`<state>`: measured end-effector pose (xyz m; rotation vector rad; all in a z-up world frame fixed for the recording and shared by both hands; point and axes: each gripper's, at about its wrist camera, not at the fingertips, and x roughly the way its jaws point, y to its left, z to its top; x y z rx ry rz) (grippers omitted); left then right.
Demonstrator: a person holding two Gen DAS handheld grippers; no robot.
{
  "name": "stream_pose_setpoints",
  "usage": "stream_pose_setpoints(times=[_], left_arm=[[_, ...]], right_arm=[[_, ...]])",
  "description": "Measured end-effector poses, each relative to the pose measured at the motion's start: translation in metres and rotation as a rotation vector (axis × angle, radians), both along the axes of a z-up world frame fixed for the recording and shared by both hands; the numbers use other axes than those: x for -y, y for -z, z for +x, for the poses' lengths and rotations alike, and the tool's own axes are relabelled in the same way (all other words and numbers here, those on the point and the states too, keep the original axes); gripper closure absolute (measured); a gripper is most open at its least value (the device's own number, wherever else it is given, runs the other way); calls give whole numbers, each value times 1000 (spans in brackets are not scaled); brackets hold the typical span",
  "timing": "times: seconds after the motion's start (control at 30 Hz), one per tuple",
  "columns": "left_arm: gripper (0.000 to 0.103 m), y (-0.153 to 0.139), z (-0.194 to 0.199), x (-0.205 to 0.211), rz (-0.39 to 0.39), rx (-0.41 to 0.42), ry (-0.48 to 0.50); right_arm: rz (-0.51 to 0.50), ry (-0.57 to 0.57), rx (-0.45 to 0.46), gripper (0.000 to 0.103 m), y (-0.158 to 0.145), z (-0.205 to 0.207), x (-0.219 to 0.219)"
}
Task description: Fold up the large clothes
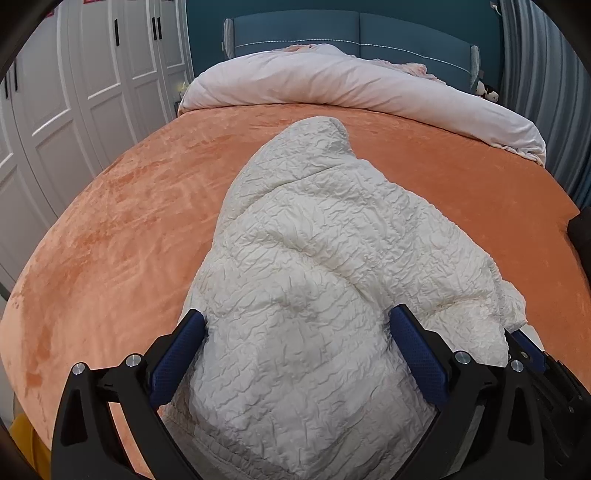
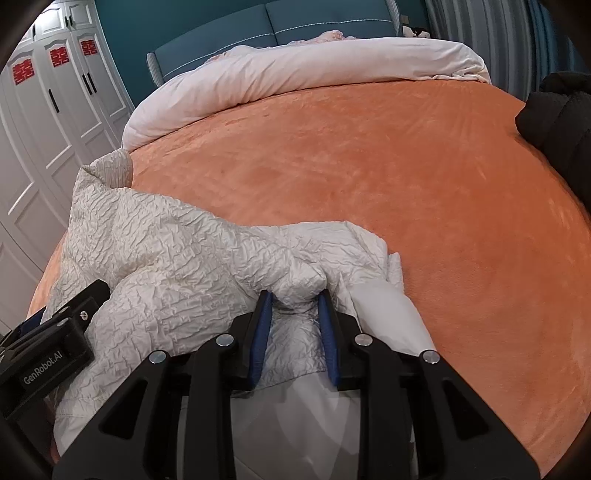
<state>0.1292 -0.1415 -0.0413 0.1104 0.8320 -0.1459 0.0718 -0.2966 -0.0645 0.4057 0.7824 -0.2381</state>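
A large cream crinkled padded jacket (image 1: pixel 314 240) lies bunched on the orange bedspread (image 1: pixel 110 221). My left gripper (image 1: pixel 297 317) is wide open, its blue pads on either side of a thick mound of the jacket. In the right wrist view the jacket (image 2: pixel 166 251) stretches to the left, its smooth white lining (image 2: pixel 388 314) showing near me. My right gripper (image 2: pixel 295 293) is shut on a bunched fold of the jacket. The left gripper's black body (image 2: pixel 55 339) shows at the left edge of that view.
A pale pink duvet (image 1: pixel 332 81) is rolled up at the head of the bed, before a teal headboard (image 1: pixel 351 33). White wardrobe doors (image 1: pixel 74 92) stand on the left. A black garment (image 2: pixel 561 122) lies at the bed's right edge. Grey curtains (image 1: pixel 535 55) hang on the right.
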Motion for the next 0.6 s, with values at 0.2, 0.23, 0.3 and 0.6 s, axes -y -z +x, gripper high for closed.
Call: stream_pose_setpoints(times=[0.2,0.23,0.3,0.6], left_arm=[[5,3,0,1,10,15,-3],[5,4,0,2,13,20,-5],[5,6,0,3,17,26,-6],[5,9,3,0,2,21,-3]], right_arm=[[-1,4,11,79,3,-1,-1],[0,6,13,79,3,-1,-1],[0,8,17,79,4,-2,-2],[-16,13,22,79,4,-3,-5]])
